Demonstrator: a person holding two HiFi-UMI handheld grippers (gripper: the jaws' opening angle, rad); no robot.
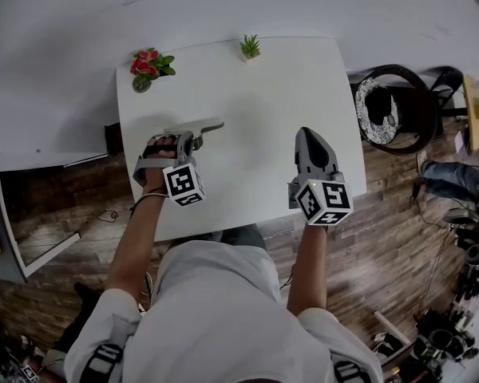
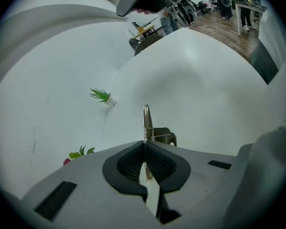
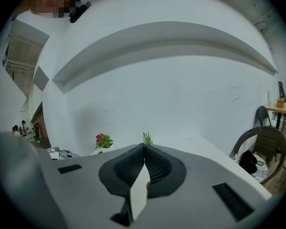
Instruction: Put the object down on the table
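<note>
Pinching a slim metal tool (image 2: 146, 120) by its rear end, the left tongs (image 2: 144, 146) are clamped tight on it. The tool's long axis runs straight out past the tips, pointing right across the white bench (image 1: 263, 94), near the front left. Seen edge-on, its shape is hard to read, and I cannot tell whether it touches the bench. Right tongs (image 3: 144, 148) are closed on nothing.

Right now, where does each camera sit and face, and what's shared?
Head view: on head, facing down at table, forearms, left gripper, right gripper.
Left gripper view: on that gripper, along shut jaws clamping metal tool, across table.
Right gripper view: on that gripper, along shut empty jaws toward wall.
Shared: green plant, all three.
</note>
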